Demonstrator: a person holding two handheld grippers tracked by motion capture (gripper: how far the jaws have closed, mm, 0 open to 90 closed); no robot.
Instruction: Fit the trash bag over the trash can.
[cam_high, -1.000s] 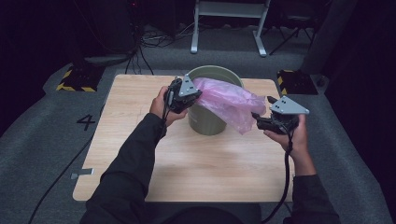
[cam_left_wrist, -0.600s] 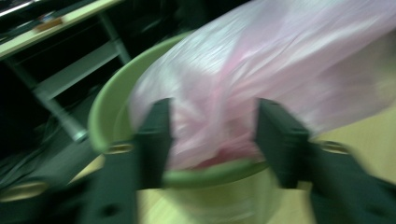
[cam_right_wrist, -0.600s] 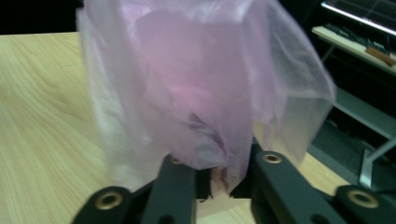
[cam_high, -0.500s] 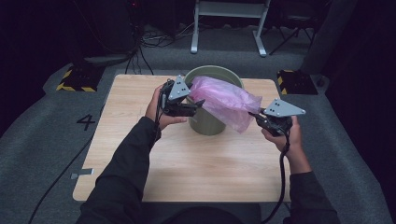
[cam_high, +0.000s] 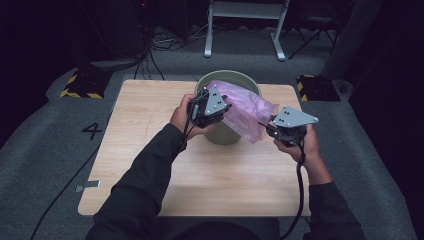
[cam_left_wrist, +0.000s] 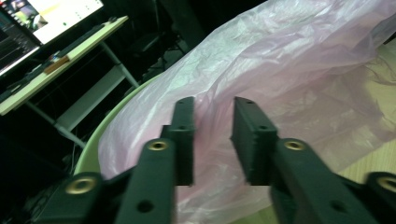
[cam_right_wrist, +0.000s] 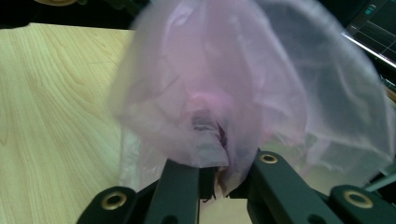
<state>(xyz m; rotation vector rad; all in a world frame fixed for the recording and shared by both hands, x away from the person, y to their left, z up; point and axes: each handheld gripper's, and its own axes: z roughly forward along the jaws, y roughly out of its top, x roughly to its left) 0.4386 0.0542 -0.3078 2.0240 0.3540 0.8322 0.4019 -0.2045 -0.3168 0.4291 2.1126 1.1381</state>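
A pale green bin (cam_high: 220, 136) stands mid-table with a thin pink plastic bag (cam_high: 245, 107) draped over its rim and down its right side. My left gripper (cam_high: 226, 107) is at the bin's near left rim. In the left gripper view its jaws (cam_left_wrist: 214, 105) stand apart against the bag (cam_left_wrist: 289, 60); they have just been closing, and only film shows in the gap. My right gripper (cam_high: 265, 127) is to the right of the bin. Its jaws (cam_right_wrist: 219, 161) came together and eased slightly, with the bag's bunched edge (cam_right_wrist: 243, 70) pinched between them.
The wooden table (cam_high: 150, 115) has bare room left of the bin and in front of it. Behind the table stand white frame legs (cam_high: 245, 25), and yellow-black striped blocks (cam_high: 80, 85) lie on the grey carpet. A desk with screens (cam_left_wrist: 51, 51) is beyond the bin.
Both hands have drawn inward toward the bin. The left gripper shifted right along the rim, and the right gripper moved left, taking hold of the bag's edge.
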